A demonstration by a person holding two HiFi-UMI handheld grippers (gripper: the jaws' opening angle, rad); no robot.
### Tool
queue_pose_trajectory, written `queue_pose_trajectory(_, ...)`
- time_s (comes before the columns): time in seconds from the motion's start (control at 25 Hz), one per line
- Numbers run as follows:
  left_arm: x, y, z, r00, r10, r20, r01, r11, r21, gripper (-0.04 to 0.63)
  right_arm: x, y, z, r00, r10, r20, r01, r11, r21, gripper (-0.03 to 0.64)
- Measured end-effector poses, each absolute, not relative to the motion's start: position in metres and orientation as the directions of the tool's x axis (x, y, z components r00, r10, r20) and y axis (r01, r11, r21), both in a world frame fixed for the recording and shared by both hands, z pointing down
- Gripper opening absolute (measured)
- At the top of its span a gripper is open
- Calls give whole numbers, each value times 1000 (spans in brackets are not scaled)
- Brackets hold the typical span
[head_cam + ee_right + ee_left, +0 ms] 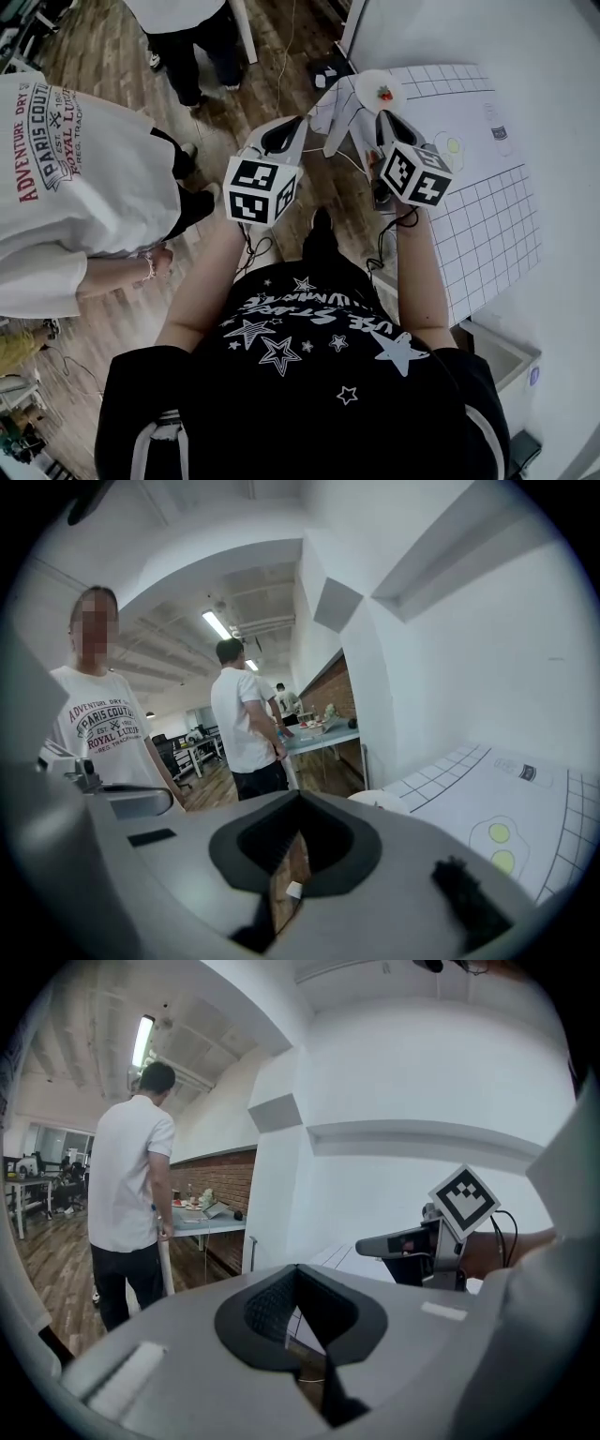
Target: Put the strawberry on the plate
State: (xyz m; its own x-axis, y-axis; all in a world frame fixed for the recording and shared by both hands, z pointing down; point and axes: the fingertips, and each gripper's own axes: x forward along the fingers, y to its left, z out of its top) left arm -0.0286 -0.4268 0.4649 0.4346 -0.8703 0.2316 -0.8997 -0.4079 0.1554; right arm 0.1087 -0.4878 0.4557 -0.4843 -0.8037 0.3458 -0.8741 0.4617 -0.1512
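I can see the strawberry (384, 93) lying on the small white plate (367, 84) at the corner of the gridded white table (487, 234). The right gripper (298, 844) points toward the plate without touching it, its jaws pressed together on nothing. The left gripper (298, 1314), over the wooden floor, looks closed and empty too, save a thin slit.

My right tool (298, 808) hides most of the plate (378, 801). The strawberry (384, 93) on it is too tiny to see well.
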Motion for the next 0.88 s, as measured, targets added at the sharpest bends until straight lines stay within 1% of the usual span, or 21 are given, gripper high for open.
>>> queue_pose_trajectory(0.44, -27, -351, 443, 523, -825, 212, -852, -499, 159, 8, 91, -383, 424, -460, -826, 326, -886, 453, -101, 12)
queue_pose_trajectory(0.64, -17, -329, 432, 559, -804, 201, -829, -538, 153, 8, 89, -344, 406, -503, -825, 259, -864, 476, -163, 12)
queue_pose_trajectory(0.88, -19, -301, 439, 599, -781, 177, -800, -577, 162, 8, 82, -303, 419, -468, -839, 278, -884, 441, -158, 12)
